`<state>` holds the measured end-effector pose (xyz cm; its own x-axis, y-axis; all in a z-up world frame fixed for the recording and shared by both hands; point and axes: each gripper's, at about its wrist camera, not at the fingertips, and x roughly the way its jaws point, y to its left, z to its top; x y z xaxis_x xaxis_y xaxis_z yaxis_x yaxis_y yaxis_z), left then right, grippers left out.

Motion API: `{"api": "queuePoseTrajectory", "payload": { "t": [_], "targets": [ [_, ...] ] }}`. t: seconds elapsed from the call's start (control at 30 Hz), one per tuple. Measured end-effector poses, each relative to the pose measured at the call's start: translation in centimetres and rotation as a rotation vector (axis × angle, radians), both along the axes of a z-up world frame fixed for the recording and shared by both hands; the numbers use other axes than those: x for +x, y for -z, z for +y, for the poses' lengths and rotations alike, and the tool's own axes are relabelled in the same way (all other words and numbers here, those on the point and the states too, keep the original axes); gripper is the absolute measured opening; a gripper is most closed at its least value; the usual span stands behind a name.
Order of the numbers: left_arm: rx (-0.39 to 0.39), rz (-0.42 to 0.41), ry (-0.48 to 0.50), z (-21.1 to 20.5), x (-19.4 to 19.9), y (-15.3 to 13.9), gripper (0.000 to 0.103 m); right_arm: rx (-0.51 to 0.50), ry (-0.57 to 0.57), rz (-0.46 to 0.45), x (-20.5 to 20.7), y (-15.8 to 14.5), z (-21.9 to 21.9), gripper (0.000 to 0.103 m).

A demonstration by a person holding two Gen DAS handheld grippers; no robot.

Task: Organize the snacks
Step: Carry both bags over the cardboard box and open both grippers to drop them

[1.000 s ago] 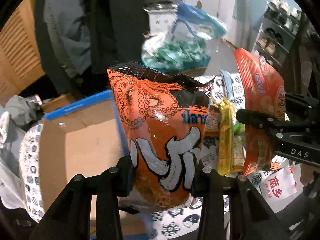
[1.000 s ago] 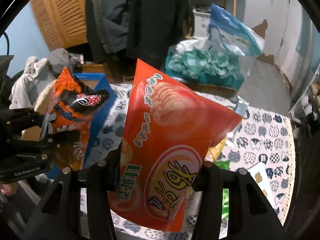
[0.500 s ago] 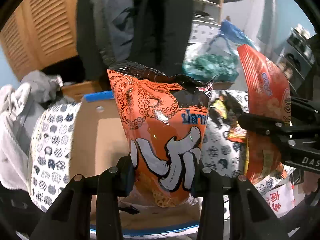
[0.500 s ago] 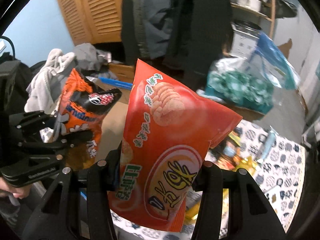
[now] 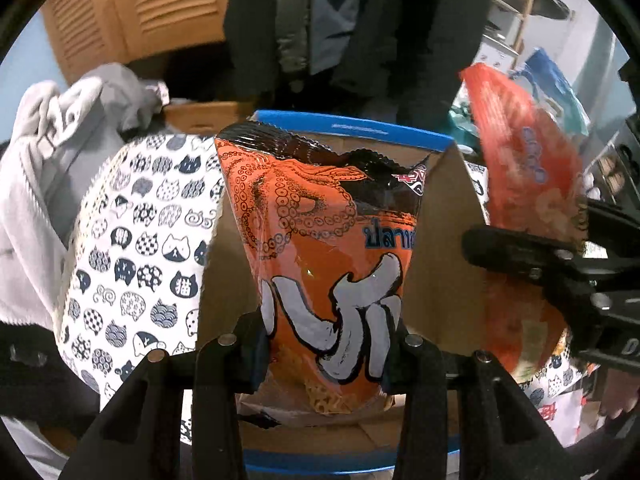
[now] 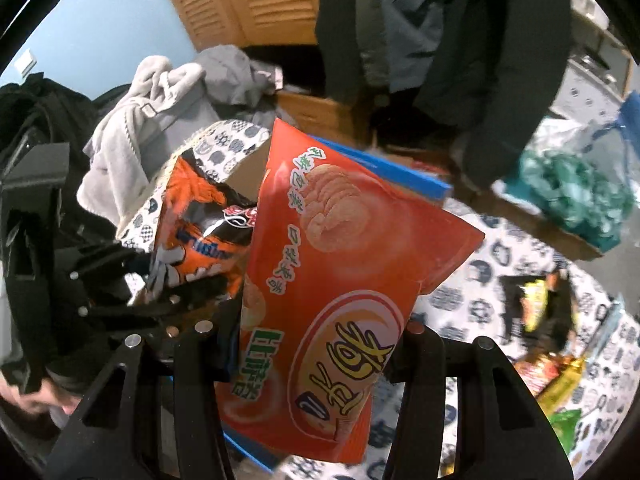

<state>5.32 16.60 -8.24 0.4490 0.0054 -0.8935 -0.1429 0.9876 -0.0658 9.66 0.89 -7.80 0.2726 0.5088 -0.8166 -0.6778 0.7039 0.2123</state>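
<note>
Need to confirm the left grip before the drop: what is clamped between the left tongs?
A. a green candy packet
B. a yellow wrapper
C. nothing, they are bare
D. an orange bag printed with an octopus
D: in the left wrist view the left tongs pinch the lower part of the orange octopus bag, upright in front of the blue-edged cardboard box.

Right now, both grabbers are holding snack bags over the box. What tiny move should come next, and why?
Probably lower the left gripper a bit further. Its orange octopus bag hangs right over the open cardboard box, so it looks ready to go down and be let go. The right gripper, shut on the red chip bag, is beside it and can follow.
</note>
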Motion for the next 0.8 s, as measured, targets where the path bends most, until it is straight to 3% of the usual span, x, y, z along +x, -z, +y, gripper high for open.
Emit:
{"api": "queuePoseTrajectory", "payload": {
  "t": [0.17, 0.5, 0.8],
  "targets": [
    [0.000, 0.030, -0.013, 0.5, 0.1, 0.9, 0.042, -0.014, -0.023, 0.046, 1.0, 1.8, 2.7, 0.050],
    [-0.043, 0.175, -0.045, 0.8, 1.3, 5.9, 0.042, -0.105, -0.020, 0.176, 2.6, 7.7, 4.0, 0.050],
    [-0.011, 0.241, -0.052, 0.4, 1.4, 7.5, 0.042, -0.199, -0.041, 0.180, 2.2, 9.8, 4.8, 0.054]
  ]
}}
